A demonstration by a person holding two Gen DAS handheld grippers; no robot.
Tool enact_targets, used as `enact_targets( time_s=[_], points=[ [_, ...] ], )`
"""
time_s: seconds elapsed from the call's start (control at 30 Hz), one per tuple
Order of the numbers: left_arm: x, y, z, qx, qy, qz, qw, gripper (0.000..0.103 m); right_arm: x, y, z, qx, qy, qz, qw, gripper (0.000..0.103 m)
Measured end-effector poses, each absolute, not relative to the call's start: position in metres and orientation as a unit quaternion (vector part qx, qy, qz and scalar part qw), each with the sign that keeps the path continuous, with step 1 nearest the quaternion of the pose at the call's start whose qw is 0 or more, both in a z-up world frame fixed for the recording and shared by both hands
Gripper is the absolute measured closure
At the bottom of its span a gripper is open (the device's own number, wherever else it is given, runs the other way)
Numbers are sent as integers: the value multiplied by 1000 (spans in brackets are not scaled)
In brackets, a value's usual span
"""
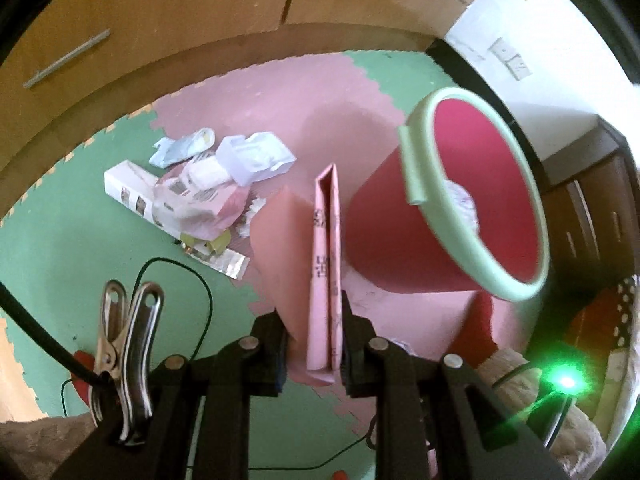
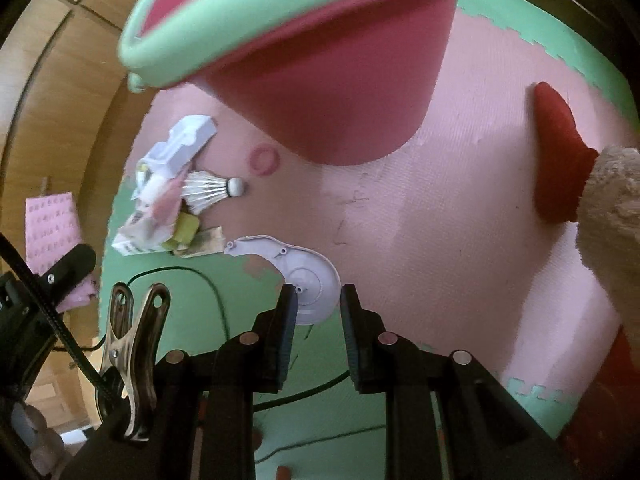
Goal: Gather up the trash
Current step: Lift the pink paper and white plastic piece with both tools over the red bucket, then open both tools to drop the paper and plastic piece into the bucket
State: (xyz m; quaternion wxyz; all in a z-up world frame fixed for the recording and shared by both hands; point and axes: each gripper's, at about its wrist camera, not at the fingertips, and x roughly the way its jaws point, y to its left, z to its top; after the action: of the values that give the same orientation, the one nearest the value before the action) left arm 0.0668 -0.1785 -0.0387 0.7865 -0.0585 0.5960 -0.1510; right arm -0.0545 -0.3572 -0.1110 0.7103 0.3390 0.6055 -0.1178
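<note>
Trash: folded pink paper packet clenched in left claw, raised above foam floor mat, beside pink bin with green rim. Right claw pinches flat white plastic disc piece. Wrapper pile lies on mat.

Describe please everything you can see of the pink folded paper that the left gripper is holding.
The pink folded paper looks like thin printed card or wrapping, folded flat lengthwise, with dark printed marks along its faces. It stands on edge between the pads of the left gripper, which clamp its lower end. Its far end points toward the red bin without touching it. In the right wrist view its flat face shows rows of small print.
</note>
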Motion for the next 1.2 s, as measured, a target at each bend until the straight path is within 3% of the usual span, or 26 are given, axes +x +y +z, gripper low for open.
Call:
enact_targets(
  time_s=[0.73, 1.2],
  points=[
    [75, -222, 68, -31, 532, -239, 812, 82, -26, -402, 50, 299, 526, -56, 794, 80],
    [105, -298, 61, 28, 535, -304, 788, 81, 23, -462, 56, 278, 511, -70, 810, 80]
  ],
)
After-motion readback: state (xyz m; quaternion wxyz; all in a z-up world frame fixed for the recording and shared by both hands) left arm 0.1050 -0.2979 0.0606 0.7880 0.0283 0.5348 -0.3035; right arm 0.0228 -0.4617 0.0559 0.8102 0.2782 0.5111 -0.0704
